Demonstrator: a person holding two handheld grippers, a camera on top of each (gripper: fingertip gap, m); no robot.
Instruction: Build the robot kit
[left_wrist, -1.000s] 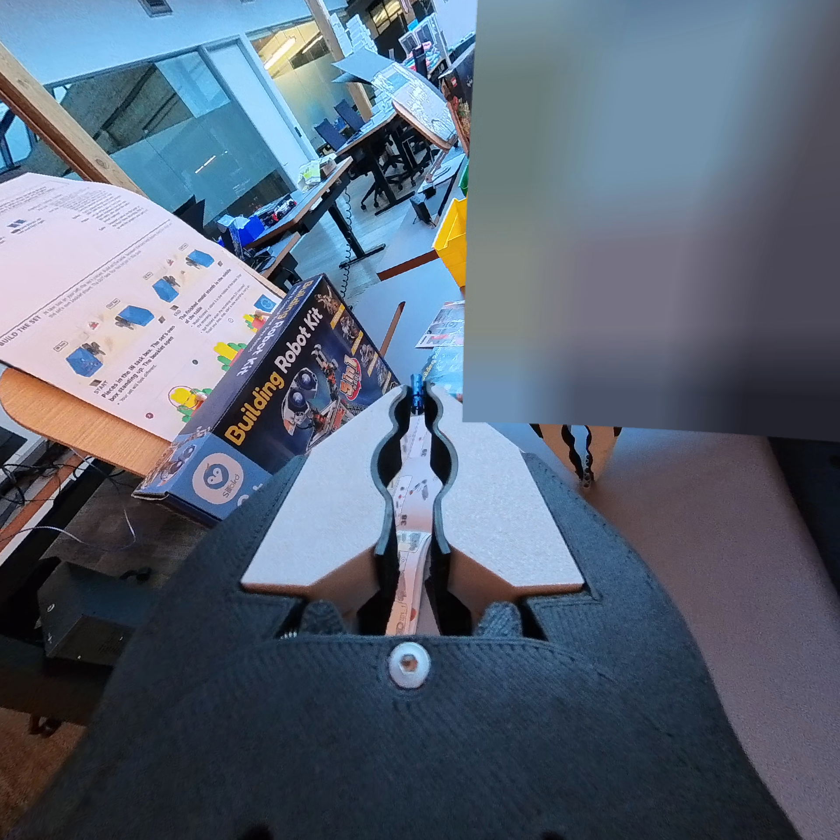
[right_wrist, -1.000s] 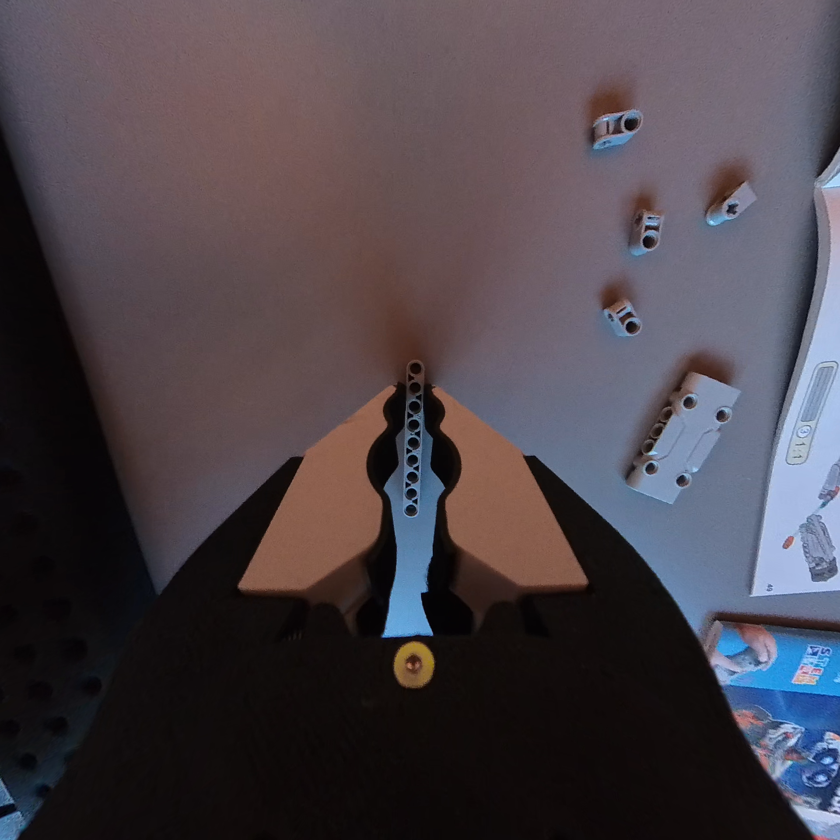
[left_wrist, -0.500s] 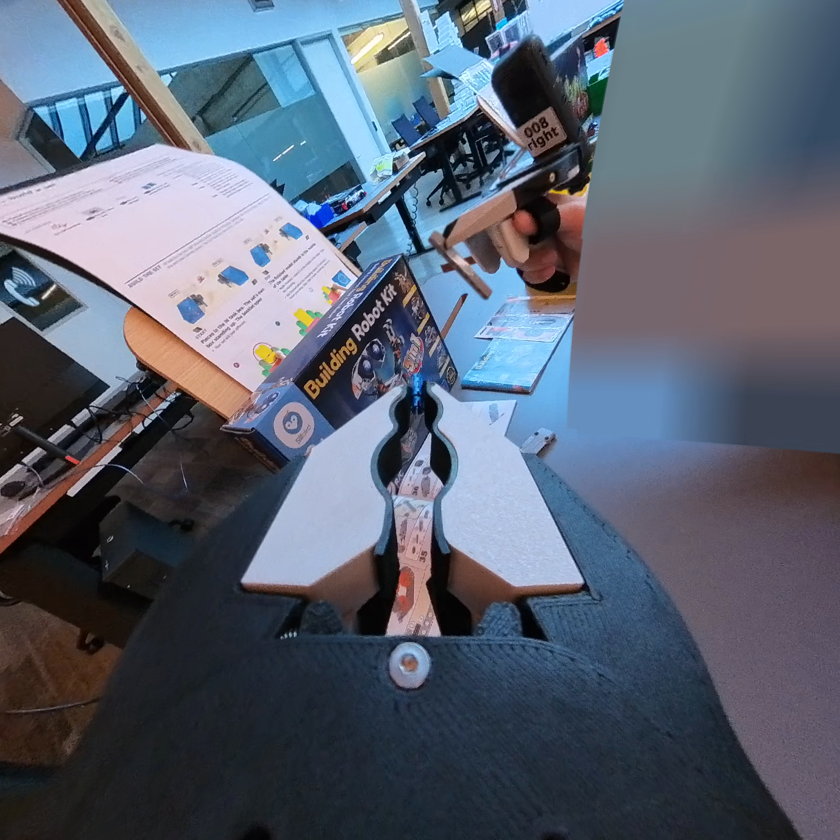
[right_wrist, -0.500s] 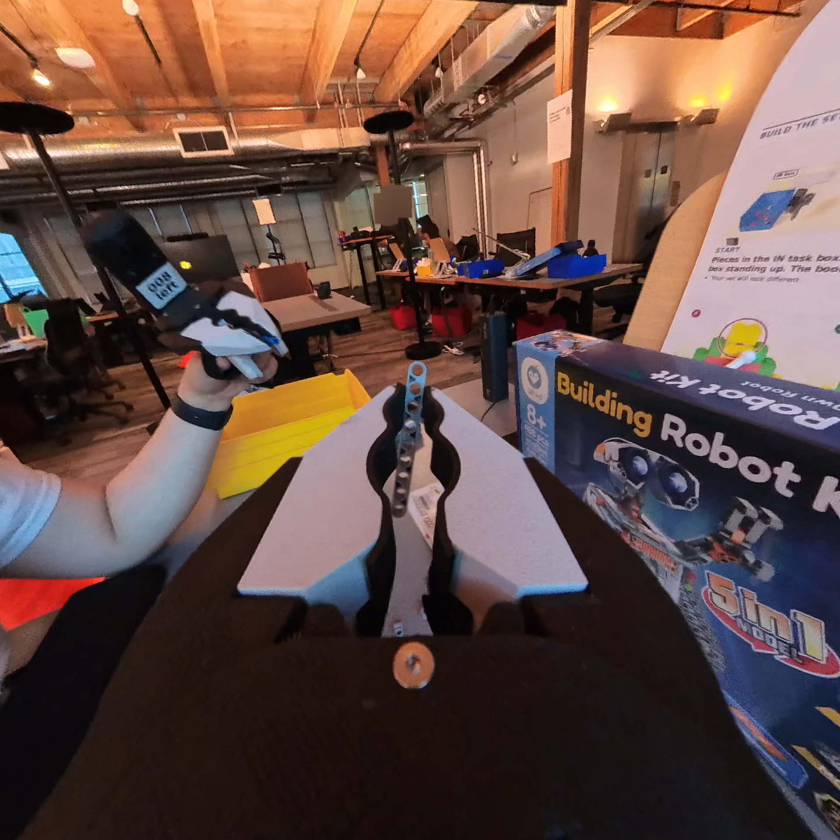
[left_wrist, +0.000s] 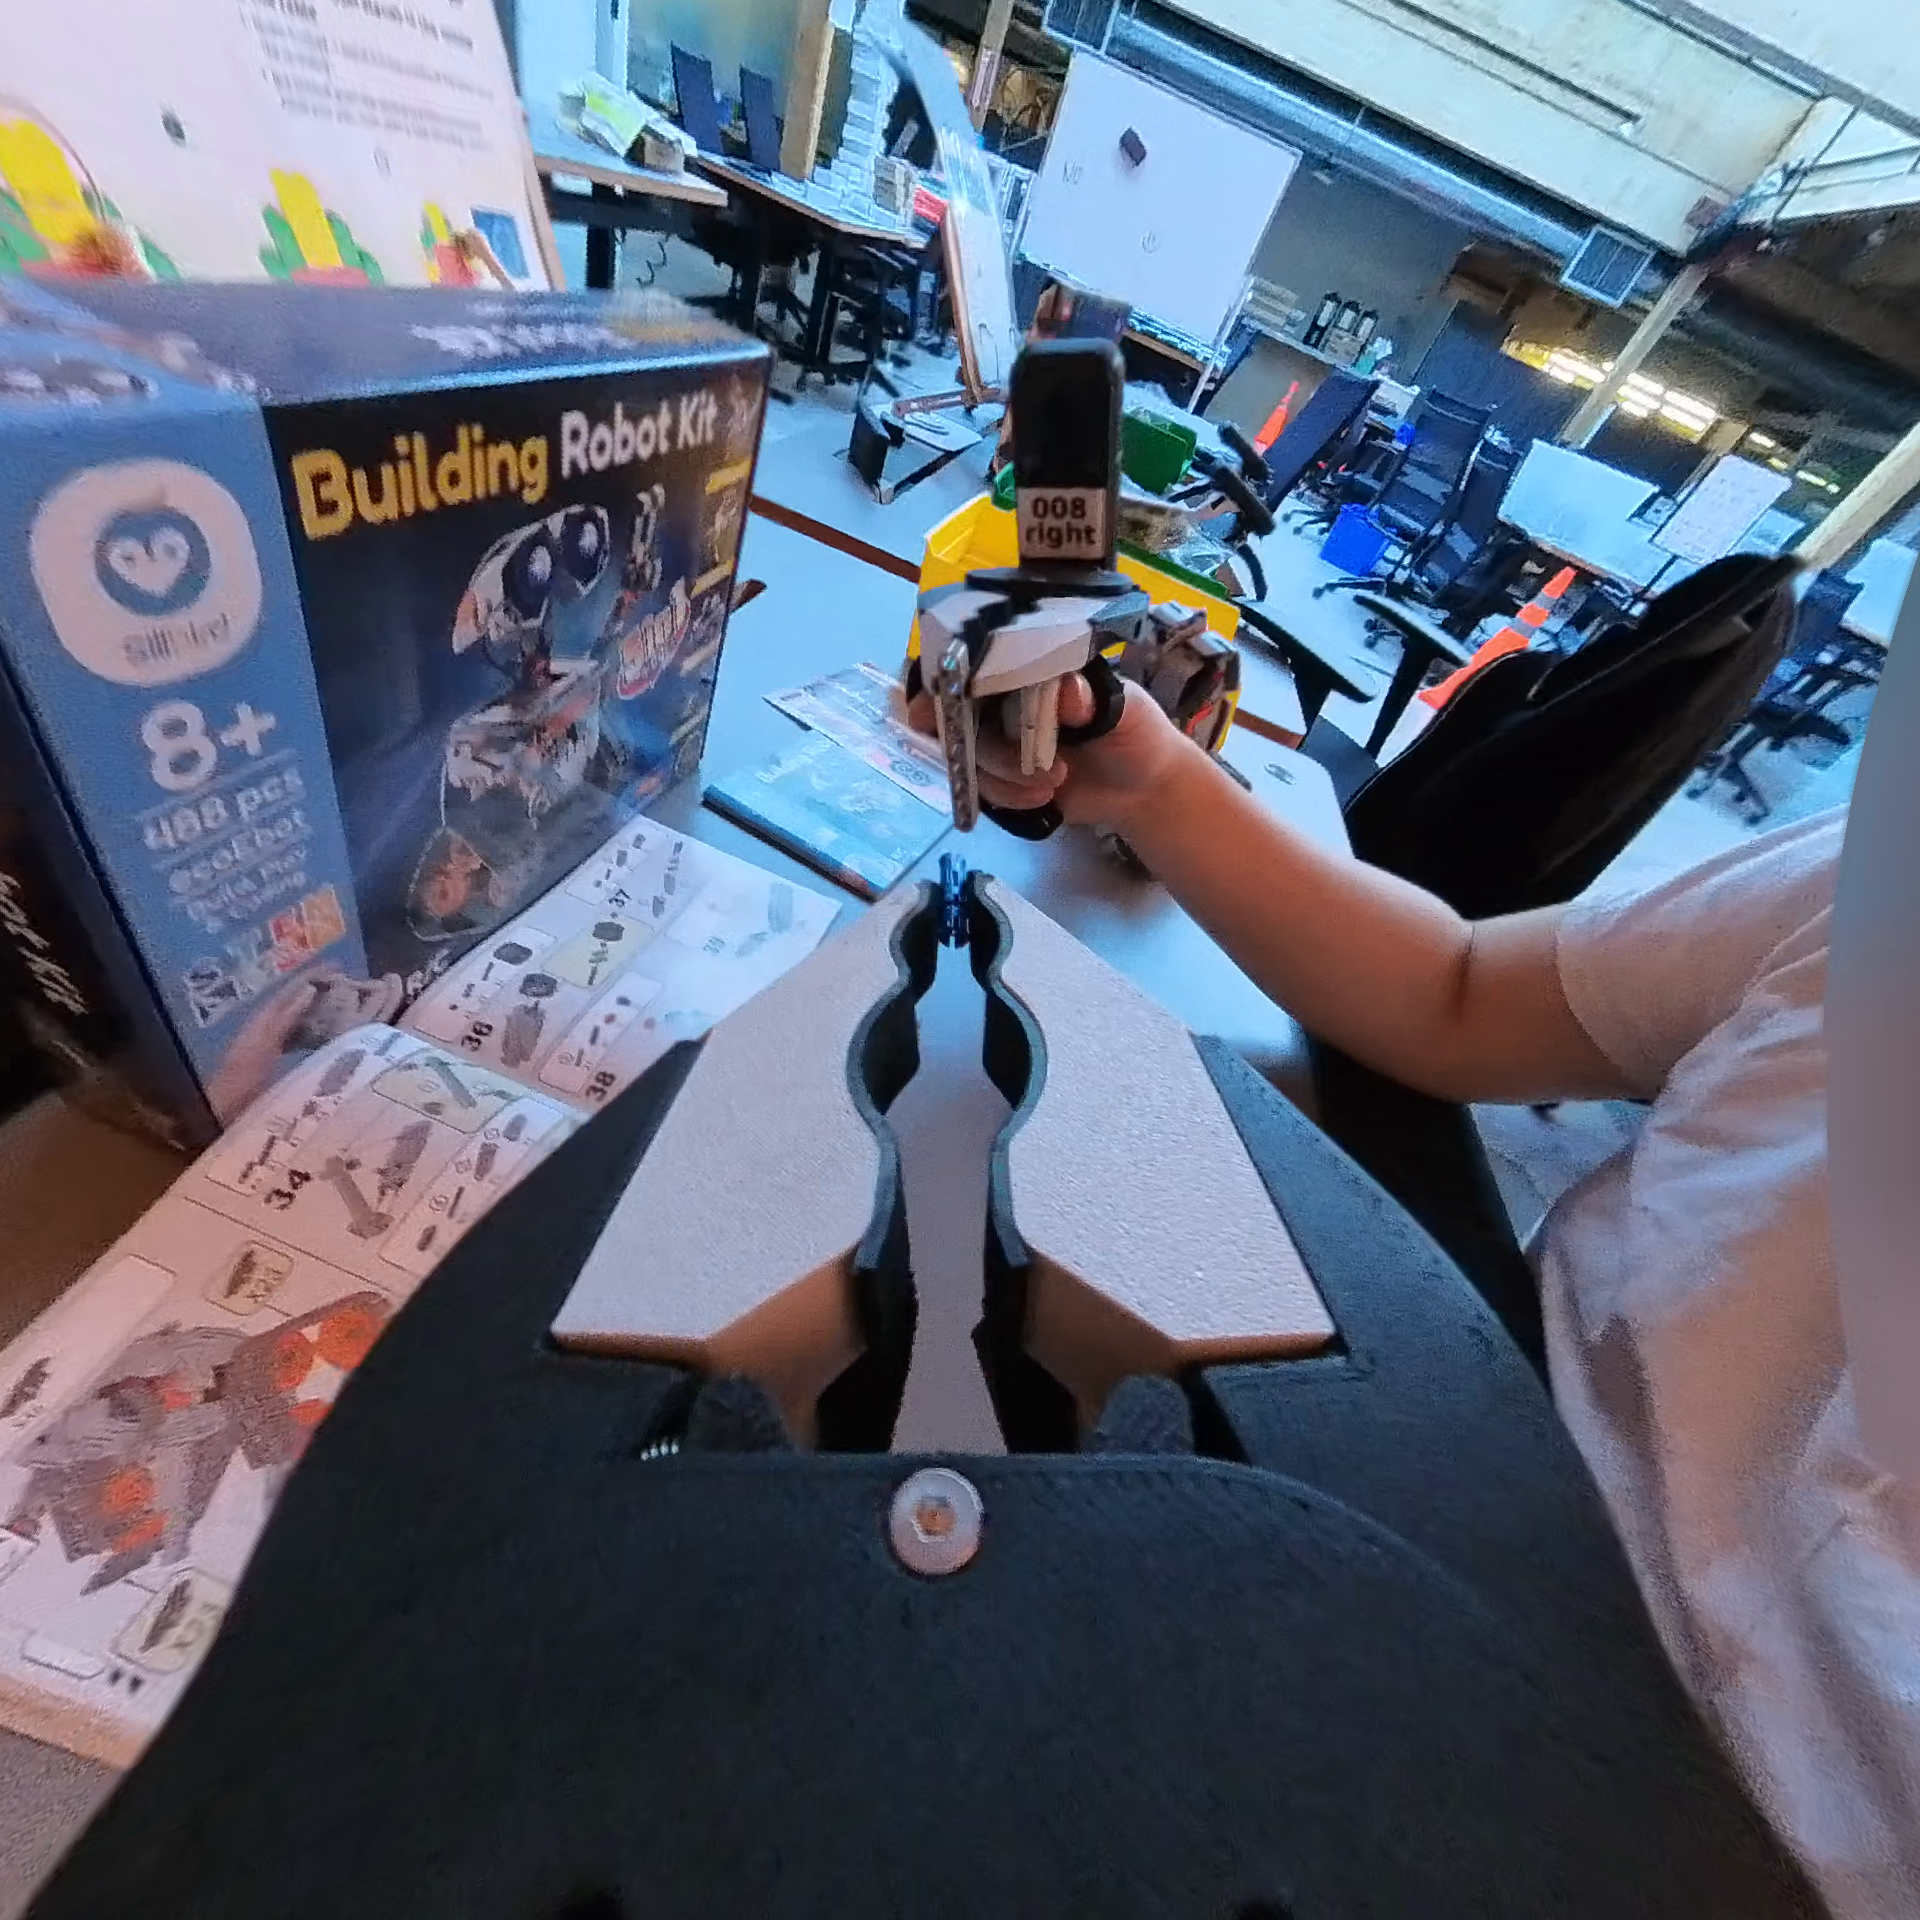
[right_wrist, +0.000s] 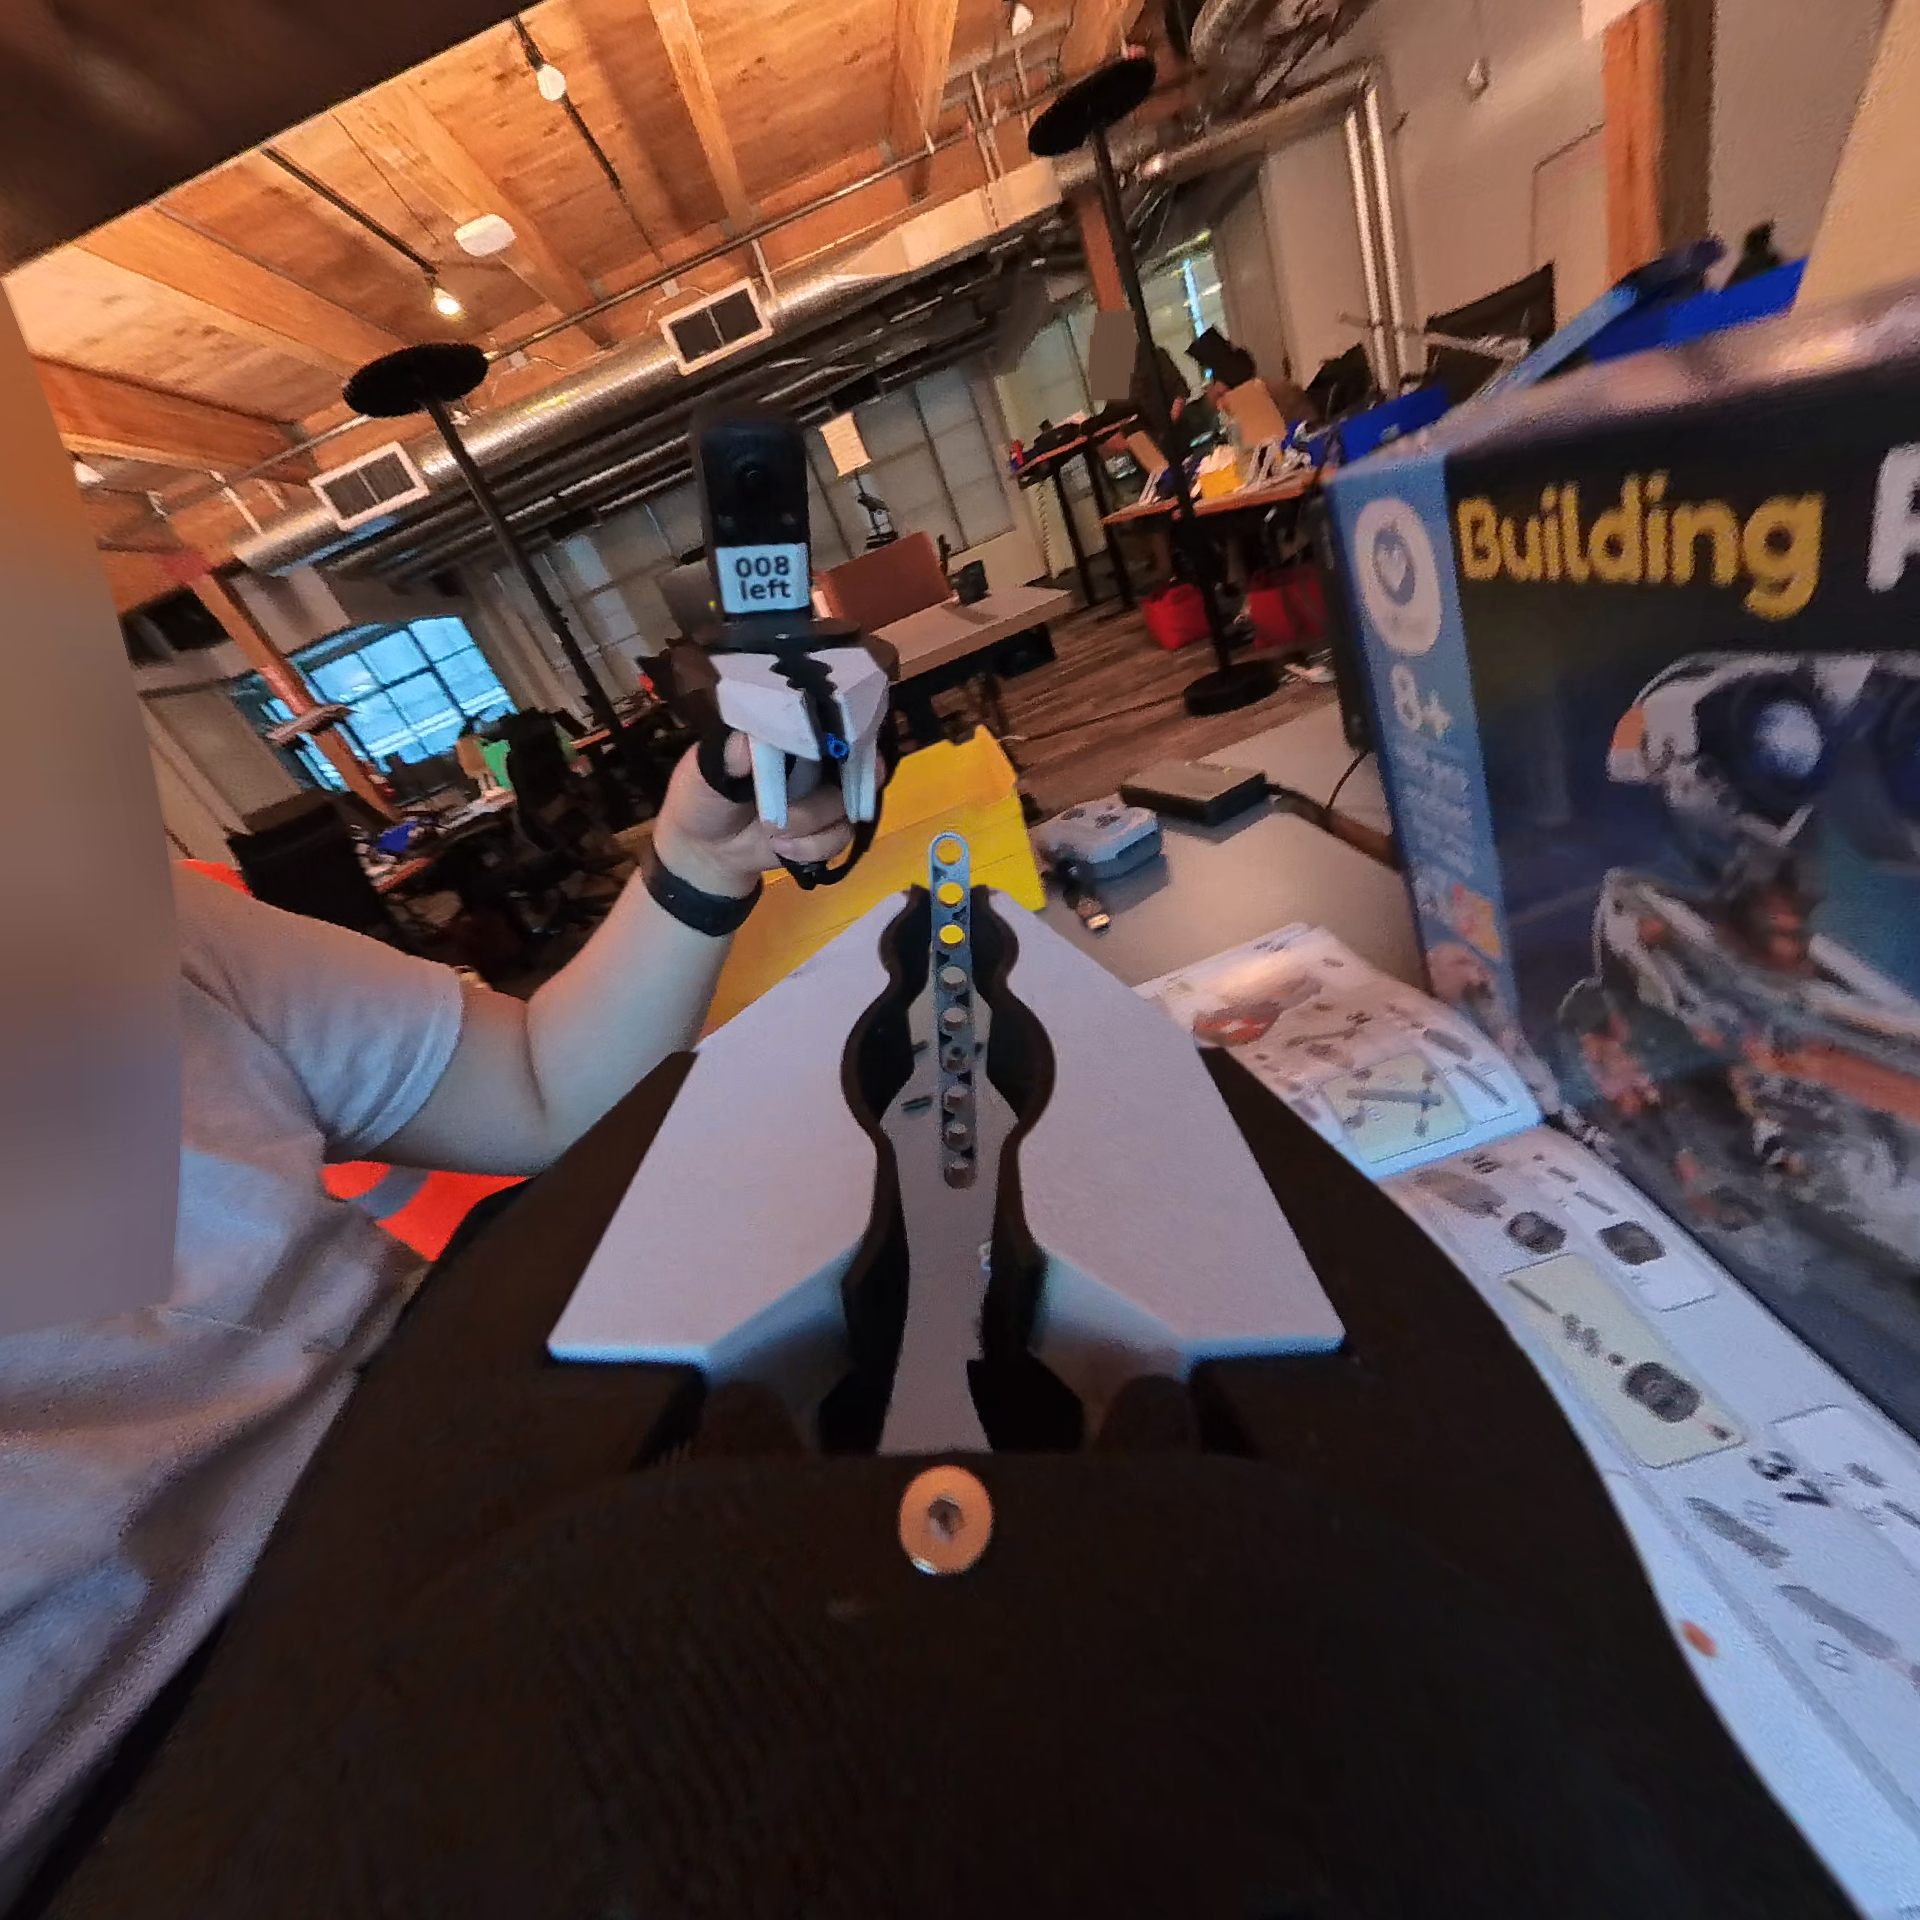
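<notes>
Your left gripper (left_wrist: 954, 902) is raised above the bench (left_wrist: 1122, 914), its fingers pinched onto a small blue pin (left_wrist: 952, 906) right at the tips. Your right gripper (right_wrist: 951, 914) is likewise lifted, its fingers clamped on a grey holed beam (right_wrist: 954, 997) that pokes out past the tips. The two grippers face each other: in the left wrist view your right hand (left_wrist: 1049, 758) grips its handle with the forearm reaching in from the right, and the beam hangs down, slightly tilted, just above the pin. In the right wrist view your left hand (right_wrist: 748, 821) holds its gripper upright, wrist bent, forearm coming from the left. A boxed building kit (left_wrist: 416, 644) stands at the bench's far edge beside open instruction pages (left_wrist: 499, 1049), with a yellow bin (right_wrist: 904, 821) beyond.
</notes>
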